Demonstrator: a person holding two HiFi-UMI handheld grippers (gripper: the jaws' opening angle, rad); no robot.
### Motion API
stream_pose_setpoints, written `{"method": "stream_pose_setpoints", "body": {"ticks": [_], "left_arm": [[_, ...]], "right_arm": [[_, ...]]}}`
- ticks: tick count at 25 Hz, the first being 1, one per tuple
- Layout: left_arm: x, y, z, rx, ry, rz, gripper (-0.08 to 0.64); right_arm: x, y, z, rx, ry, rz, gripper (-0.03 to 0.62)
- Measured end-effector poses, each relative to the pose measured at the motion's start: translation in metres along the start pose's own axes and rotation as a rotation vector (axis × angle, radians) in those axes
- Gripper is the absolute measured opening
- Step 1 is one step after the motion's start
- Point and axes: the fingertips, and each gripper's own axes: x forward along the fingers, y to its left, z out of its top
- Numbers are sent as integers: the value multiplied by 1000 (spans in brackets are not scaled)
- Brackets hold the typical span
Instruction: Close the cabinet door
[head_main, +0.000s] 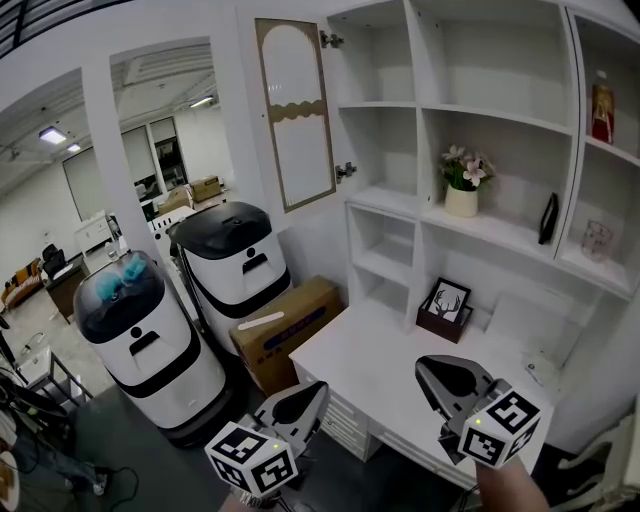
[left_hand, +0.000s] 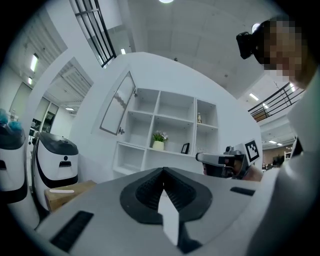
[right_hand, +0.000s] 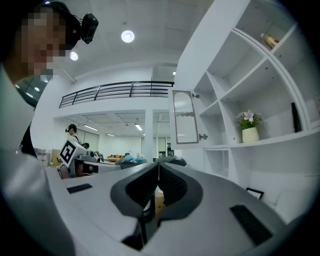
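The cabinet door (head_main: 295, 115), white with a tan-framed glass panel, stands swung open to the left of the top-left shelf bay (head_main: 370, 55); it also shows in the left gripper view (left_hand: 117, 104) and the right gripper view (right_hand: 184, 117). My left gripper (head_main: 312, 392) hovers low at the desk's front left, jaws shut and empty. My right gripper (head_main: 432, 372) hovers over the desk's front right, also shut with nothing in it. Both grippers point level toward the shelves and are far below the door. The right gripper (left_hand: 200, 157) shows in the left gripper view.
A white desk (head_main: 370, 350) stands under the shelf unit. A flower pot (head_main: 461, 200), a framed deer picture (head_main: 446, 305), a bottle (head_main: 602, 108) and a glass (head_main: 596, 240) sit on shelves. Two white robots (head_main: 150, 330) and a cardboard box (head_main: 285, 325) stand left.
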Motion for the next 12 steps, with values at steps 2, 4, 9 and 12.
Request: {"method": "stream_pose_setpoints", "body": {"ticks": [2,4,9,12], "left_arm": [[0,2,0,0,3,2,5],[1,5,0,2,8,5,5],[1,16,1,2,22,19,5],[-2,25,3,4,26,28,6]], "right_arm": [[3,-1,-1,8,1,1,5],[6,-3,-2,22,0,4,5],[18,-8,-4,60,-6,6,5],[27,-9,-5,80,-5,9,5]]}}
